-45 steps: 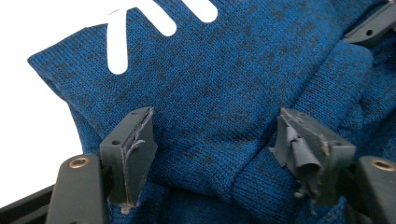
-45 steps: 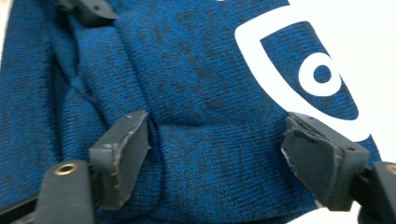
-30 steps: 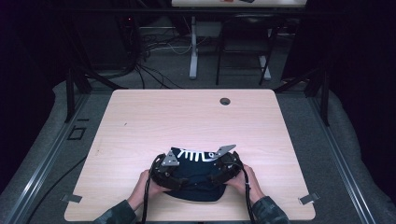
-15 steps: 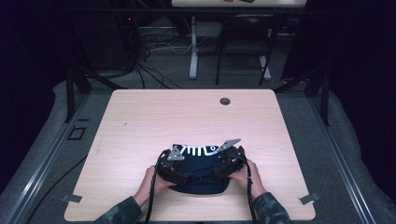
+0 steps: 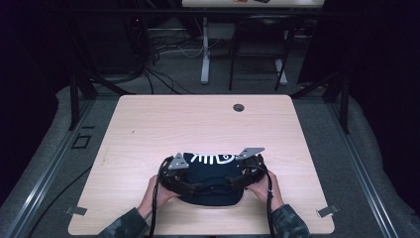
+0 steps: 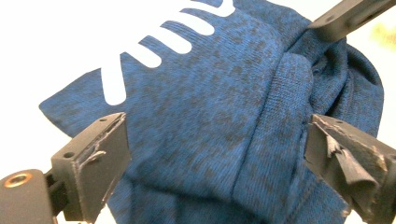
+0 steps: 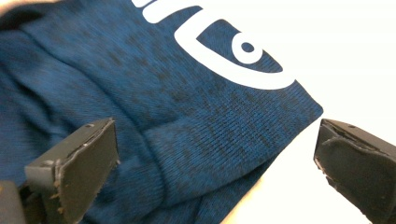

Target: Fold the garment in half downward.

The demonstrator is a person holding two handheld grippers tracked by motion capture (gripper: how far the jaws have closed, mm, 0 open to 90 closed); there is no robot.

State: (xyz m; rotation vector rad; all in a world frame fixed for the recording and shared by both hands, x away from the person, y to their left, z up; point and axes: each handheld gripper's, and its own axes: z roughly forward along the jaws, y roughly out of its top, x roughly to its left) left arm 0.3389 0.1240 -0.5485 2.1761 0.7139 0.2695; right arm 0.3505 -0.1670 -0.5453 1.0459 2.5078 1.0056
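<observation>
Jaws stand wide apart on both grippers, and nothing is clamped between either pair. On the left, the left gripper point(image 5: 185, 182) sits low over the near left edge of the garment point(image 5: 210, 178), a dark blue knit piece with white printed marks, bunched near the front middle of the pale wooden surface point(image 5: 148, 129). A hand point(image 5: 157, 191) holds this gripper from behind, with a cable trailing back along the sleeve.

From the left gripper view, the garment point(image 6: 219, 116) spreads across the gap between the two black jaws: a thick folded band runs down just inside the far jaw, while white stripes lie up beyond the near jaw. Whether the cloth touches the pads cannot be told. The dark bar at the upper right corner of this view is a part of the other gripper.

To the right, the right gripper point(image 5: 242, 177) rests over the garment's near right edge, held by the other hand point(image 5: 265, 191). In the right gripper view, the garment point(image 7: 187, 121) covers the space from one jaw past the middle; its corner ends short of the other jaw, which hangs over bare surface point(image 7: 355, 56). A white loop with a dot lies above.
</observation>
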